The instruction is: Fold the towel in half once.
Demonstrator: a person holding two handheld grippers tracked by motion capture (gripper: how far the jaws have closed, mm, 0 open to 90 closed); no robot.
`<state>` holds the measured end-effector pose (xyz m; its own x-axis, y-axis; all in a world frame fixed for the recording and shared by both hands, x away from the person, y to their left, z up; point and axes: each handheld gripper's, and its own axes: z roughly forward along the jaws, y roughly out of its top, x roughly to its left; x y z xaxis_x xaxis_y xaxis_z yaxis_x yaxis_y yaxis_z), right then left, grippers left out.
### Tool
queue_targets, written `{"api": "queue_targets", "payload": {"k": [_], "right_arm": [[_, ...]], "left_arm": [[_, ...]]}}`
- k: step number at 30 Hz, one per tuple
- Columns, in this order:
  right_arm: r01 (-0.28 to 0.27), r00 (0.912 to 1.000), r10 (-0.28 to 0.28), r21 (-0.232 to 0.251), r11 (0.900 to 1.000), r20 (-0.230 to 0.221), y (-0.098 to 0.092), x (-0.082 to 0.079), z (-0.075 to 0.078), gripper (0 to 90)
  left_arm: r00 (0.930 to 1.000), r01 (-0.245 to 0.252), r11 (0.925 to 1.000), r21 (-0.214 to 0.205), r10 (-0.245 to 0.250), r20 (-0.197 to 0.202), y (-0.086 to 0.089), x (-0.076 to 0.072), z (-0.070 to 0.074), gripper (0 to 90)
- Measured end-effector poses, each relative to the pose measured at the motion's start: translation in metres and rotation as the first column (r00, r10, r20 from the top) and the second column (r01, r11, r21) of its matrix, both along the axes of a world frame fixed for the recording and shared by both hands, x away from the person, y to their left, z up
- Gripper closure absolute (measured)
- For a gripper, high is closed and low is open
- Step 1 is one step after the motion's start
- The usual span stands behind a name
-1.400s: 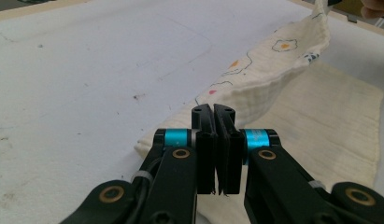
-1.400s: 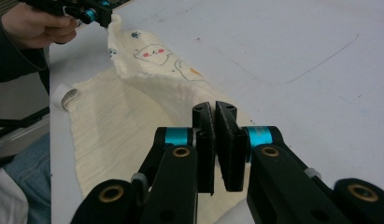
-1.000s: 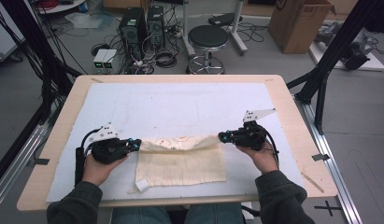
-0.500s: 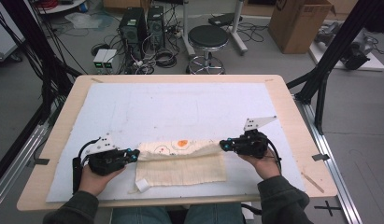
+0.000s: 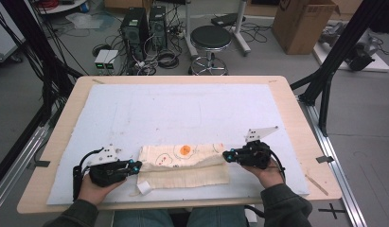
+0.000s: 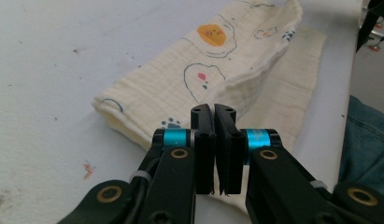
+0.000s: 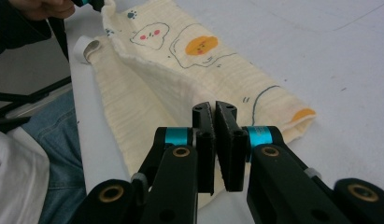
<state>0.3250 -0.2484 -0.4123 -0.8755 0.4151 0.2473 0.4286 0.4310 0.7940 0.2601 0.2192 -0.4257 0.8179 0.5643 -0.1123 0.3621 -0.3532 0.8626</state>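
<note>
Cloth, cartoon prints, no writing

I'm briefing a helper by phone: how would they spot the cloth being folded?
On the wooden table's white mat, look near the front edge, between the two hand-held grippers. The cloth is a cream folded strip, printed with fried-egg drawings and an orange yolk.

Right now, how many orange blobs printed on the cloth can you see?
2 on the cloth: a full orange blob mid-panel inside an outlined shape, and a partial one at the fold's end near the right gripper. More may be hidden inside the fold.
</note>
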Motion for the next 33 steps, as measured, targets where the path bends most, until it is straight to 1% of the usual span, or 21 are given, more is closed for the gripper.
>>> {"api": "queue_targets", "payload": {"k": [3, 7, 8, 9, 11, 12, 13, 14, 15, 17, 19, 21, 22, 24, 25, 26, 27, 28, 29, 31, 33], "right_arm": [[-0.002, 1.0000, 0.002, -0.003, 1.0000, -0.002, -0.001, -0.002, -0.004, 86.3], [-0.011, 0.9998, 0.011, 0.000, 0.9999, -0.018, -0.002, -0.006, -0.007, 86.2], [-0.013, 0.9997, 0.013, -0.003, 0.9999, -0.022, -0.002, -0.007, -0.007, 85.9], [-0.018, 0.9994, 0.018, -0.001, 0.9998, -0.028, -0.002, -0.008, -0.008, 85.5], [-0.029, 0.9990, 0.029, 0.000, 0.9996, -0.034, -0.004, -0.011, -0.008, 84.2], [-0.034, 0.9991, 0.035, 0.009, 0.9994, -0.023, -0.005, -0.012, -0.007, 82.7], [-0.040, 0.9989, 0.041, 0.023, 0.9989, -0.025, -0.006, -0.013, -0.005, 80.5], [-0.043, 0.9986, 0.044, 0.027, 0.9987, -0.029, -0.007, -0.015, -0.003, 78.8], [-0.048, 0.9985, 0.049, 0.029, 0.9984, -0.025, -0.007, -0.016, -0.001, 76.8], [-0.074, 0.9971, 0.075, 0.052, 0.9959, -0.014, -0.006, -0.018, 0.002, 74.2], [-0.085, 0.9963, 0.085, 0.049, 0.9952, -0.008, -0.004, -0.020, 0.003, 74.1], [-0.087, 0.9960, 0.088, 0.040, 0.9954, -0.016, -0.001, -0.020, 0.001, 74.8], [-0.086, 0.9962, 0.086, 0.021, 0.9961, -0.013, 0.002, -0.019, -0.002, 75.1], [-0.096, 0.9948, 0.096, 0.002, 0.9954, -0.033, 0.007, -0.017, -0.008, 75.6], [-0.107, 0.9934, 0.107, -0.015, 0.9941, -0.042, 0.009, -0.016, -0.012, 74.8], [-0.120, 0.9921, 0.119, -0.040, 0.9919, -0.042, 0.012, -0.016, -0.014, 73.3], [-0.135, 0.9901, 0.133, -0.057, 0.9892, -0.045, 0.013, -0.017, -0.015, 72.5], [-0.150, 0.9881, 0.148, -0.064, 0.9866, -0.043, 0.014, -0.018, -0.017, 70.8], [-0.163, 0.9858, 0.160, -0.063, 0.9846, -0.050, 0.013, -0.019, -0.018, 69.1], [-0.177, 0.9834, 0.173, -0.071, 0.9817, -0.055, 0.013, -0.021, -0.020, 68.5], [-0.185, 0.9817, 0.181, -0.084, 0.9791, -0.061, 0.013, -0.022, -0.022, 68.2]], "left_arm": [[1.0000, 0.006, 1.0000, 0.001, -0.006, -0.004, 0.000, -0.002, -0.001, 86.1], [0.9998, 0.020, 0.9998, 0.006, -0.020, -0.005, -0.001, -0.004, -0.002, 85.8], [0.9994, 0.033, 0.9994, 0.006, -0.033, -0.011, -0.001, -0.005, -0.002, 85.0], [0.9989, 0.043, 0.9990, -0.010, -0.043, -0.020, 0.000, -0.005, -0.002, 82.2], [0.9979, 0.057, 0.9968, -0.055, -0.059, -0.028, 0.004, -0.006, 0.003, 73.9], [0.9980, 0.055, 0.9955, -0.078, -0.057, -0.027, 0.005, -0.007, 0.006, 71.0], [0.9980, 0.055, 0.9955, -0.078, -0.057, -0.027, 0.005, -0.007, 0.006, 70.3], [0.9981, 0.059, 0.9943, -0.090, -0.060, -0.013, 0.006, -0.007, 0.010, 70.2], [0.9983, 0.055, 0.9944, -0.090, -0.057, -0.015, 0.005, -0.007, 0.010, 70.1], [0.9982, 0.055, 0.9956, -0.076, -0.057, -0.021, 0.002, -0.005, 0.008, 70.2], [0.9980, 0.054, 0.9972, -0.051, -0.055, -0.030, -0.003, -0.003, 0.004, 71.7], [0.9974, 0.057, 0.9979, -0.030, -0.058, -0.042, -0.008, -0.002, -0.001, 74.3], [0.9970, 0.060, 0.9980, -0.016, -0.061, -0.048, -0.010, -0.001, -0.003, 75.8], [0.9950, 0.079, 0.9969, 0.003, -0.079, -0.061, -0.014, -0.001, -0.006, 77.6], [0.9950, 0.079, 0.9969, 0.003, -0.079, -0.061, -0.014, -0.001, -0.006, 77.4], [0.9921, 0.107, 0.9938, 0.028, -0.105, -0.068, -0.016, -0.002, -0.008, 76.9], [0.9921, 0.107, 0.9938, 0.028, -0.105, -0.068, -0.016, -0.002, -0.008, 76.5], [0.9887, 0.128, 0.9915, 0.025, -0.125, -0.082, -0.017, -0.003, -0.010, 75.3], [0.9872, 0.136, 0.9902, 0.032, -0.133, -0.089, -0.016, -0.004, -0.011, 74.2], [0.9852, 0.140, 0.9891, 0.045, -0.135, -0.106, -0.016, -0.004, -0.013, 73.1], [0.9825, 0.153, 0.9860, 0.067, -0.144, -0.118, -0.015, -0.005, -0.016, 72.7]]}}
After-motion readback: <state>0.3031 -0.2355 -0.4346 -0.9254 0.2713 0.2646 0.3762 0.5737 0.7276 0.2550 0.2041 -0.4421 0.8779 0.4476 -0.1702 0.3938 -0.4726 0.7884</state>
